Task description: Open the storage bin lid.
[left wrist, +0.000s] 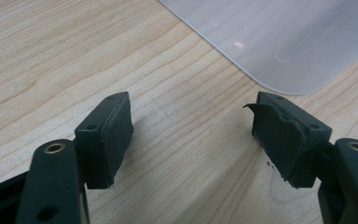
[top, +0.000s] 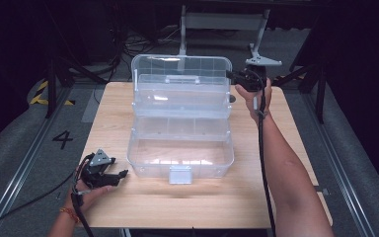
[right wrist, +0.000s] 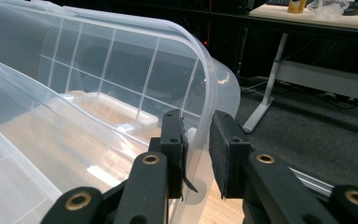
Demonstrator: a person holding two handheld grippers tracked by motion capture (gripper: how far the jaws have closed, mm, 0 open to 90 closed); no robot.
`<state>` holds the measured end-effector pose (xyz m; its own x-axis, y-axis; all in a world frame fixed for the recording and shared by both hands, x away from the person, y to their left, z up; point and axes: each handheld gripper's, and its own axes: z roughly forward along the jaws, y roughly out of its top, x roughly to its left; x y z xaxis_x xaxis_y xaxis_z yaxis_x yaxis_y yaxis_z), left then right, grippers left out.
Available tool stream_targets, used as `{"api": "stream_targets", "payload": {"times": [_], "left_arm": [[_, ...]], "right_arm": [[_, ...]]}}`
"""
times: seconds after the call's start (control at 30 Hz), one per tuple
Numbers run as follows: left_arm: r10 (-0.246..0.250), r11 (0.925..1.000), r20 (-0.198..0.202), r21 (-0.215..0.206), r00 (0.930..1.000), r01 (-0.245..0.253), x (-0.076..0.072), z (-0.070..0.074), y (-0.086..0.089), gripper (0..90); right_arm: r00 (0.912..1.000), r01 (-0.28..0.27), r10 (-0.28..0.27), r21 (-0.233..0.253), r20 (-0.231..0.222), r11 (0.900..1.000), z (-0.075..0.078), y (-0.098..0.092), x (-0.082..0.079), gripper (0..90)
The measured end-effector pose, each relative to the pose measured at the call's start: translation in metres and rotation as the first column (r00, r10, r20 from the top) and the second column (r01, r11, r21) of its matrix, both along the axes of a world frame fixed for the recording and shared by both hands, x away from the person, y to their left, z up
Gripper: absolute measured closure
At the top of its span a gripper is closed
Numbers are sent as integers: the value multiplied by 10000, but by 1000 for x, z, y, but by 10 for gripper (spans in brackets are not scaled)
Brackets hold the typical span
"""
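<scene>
Lid [top: 180, 66] of the clear box [top: 180, 148] at worktop [top: 286, 148] centre stands open; your right gripper [right wrist: 196, 154], at 1 o'clock, pinches its rim with narrow fingers. Left gripper [left wrist: 193, 135] rests at 8 o'clock, fingers wide and empty. Next, I think, swing the lid slowly.

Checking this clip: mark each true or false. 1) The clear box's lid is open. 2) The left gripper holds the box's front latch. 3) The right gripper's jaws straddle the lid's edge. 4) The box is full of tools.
1) True: the lid of the clear box stands raised.
2) False: the left gripper is open over bare table, beside the box.
3) True: the right gripper has a jaw on each side of the lid's rim.
4) False: the box looks empty.
</scene>
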<state>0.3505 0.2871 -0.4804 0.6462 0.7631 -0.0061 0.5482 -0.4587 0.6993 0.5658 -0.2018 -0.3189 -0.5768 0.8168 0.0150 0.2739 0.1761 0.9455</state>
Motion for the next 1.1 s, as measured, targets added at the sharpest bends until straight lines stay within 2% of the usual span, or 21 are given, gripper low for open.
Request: {"api": "stream_targets", "payload": {"times": [1.1], "left_arm": [[39, 10000, 107, 37, 9999, -39, 1, 0, 0, 292]], "right_arm": [[9979, 91, -84, 103, -647, 9999, -13, 0, 25, 742]]}}
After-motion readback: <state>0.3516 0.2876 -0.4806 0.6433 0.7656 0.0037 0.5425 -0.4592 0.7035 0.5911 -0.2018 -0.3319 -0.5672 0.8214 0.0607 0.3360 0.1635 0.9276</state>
